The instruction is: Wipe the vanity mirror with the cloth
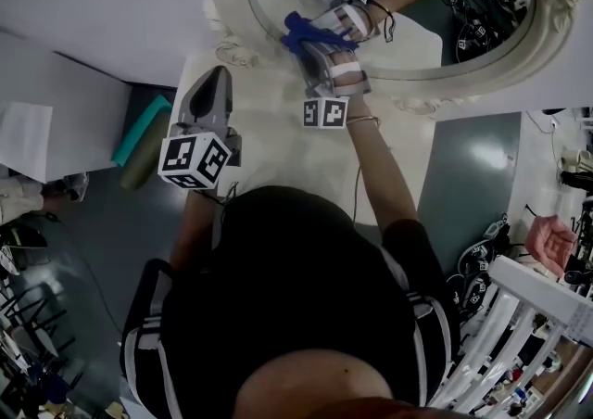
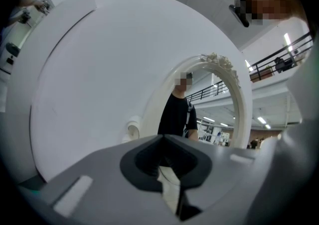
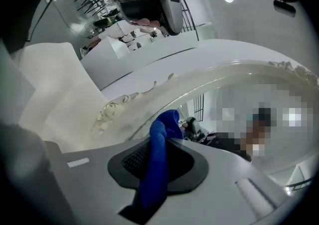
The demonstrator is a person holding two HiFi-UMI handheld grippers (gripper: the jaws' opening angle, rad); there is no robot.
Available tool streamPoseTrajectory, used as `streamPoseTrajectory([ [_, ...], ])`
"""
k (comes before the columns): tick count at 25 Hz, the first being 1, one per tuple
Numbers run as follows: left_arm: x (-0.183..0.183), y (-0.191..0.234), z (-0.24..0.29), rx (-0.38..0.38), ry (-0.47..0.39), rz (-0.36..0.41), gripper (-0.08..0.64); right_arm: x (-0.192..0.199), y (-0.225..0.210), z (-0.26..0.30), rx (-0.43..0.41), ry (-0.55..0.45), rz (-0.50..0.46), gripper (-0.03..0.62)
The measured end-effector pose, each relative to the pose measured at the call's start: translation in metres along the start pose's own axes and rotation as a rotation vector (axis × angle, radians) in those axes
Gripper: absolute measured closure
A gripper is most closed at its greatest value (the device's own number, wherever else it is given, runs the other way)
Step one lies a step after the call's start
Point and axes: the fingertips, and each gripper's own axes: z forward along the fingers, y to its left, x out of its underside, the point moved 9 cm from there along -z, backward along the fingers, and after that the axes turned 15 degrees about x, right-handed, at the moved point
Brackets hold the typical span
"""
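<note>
Right gripper (image 1: 313, 48) was clamped on the blue cloth (image 1: 304, 32). In the head view the cloth sat at 12 o'clock from me, against the glass of the vanity mirror (image 1: 228, 2) near its 7 o'clock rim. Left gripper (image 1: 216, 82) was at 8 o'clock of the cloth, jaws closed together on nothing. It hung over the white tabletop (image 1: 269, 162), apart from the mirror.

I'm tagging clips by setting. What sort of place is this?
Likely a large lab or workshop hall, not a home: the oval white ornate-framed vanity mirror stands at a plain white table, tangled cables and gear lie on the grey floor, and a balcony railing runs overhead.
</note>
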Motion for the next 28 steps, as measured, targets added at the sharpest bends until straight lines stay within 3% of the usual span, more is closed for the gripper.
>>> streamPoseTrajectory([
  [12, 0.001, 0.002, -0.007, -0.016, -0.012, -0.001, 0.548, 0.036, 0.056, -0.012, -0.152, 0.064, 0.104, 0.526],
  [22, 0.001, 0.002, -0.009, -0.012, -0.016, -0.003, 0.548, 0.045, 0.066, -0.012, -0.233, 0.116, 0.229, 0.528],
  [25, -0.003, -0.003, -0.008, -0.002, -0.024, 0.006, 0.548, 0.042, 0.052, -0.021, -0.205, 0.105, 0.278, 0.526],
  [28, -0.005, -0.004, -0.004, 0.009, -0.026, 0.011, 0.548, 0.031, 0.026, -0.037, -0.097, 0.071, 0.359, 0.526],
])
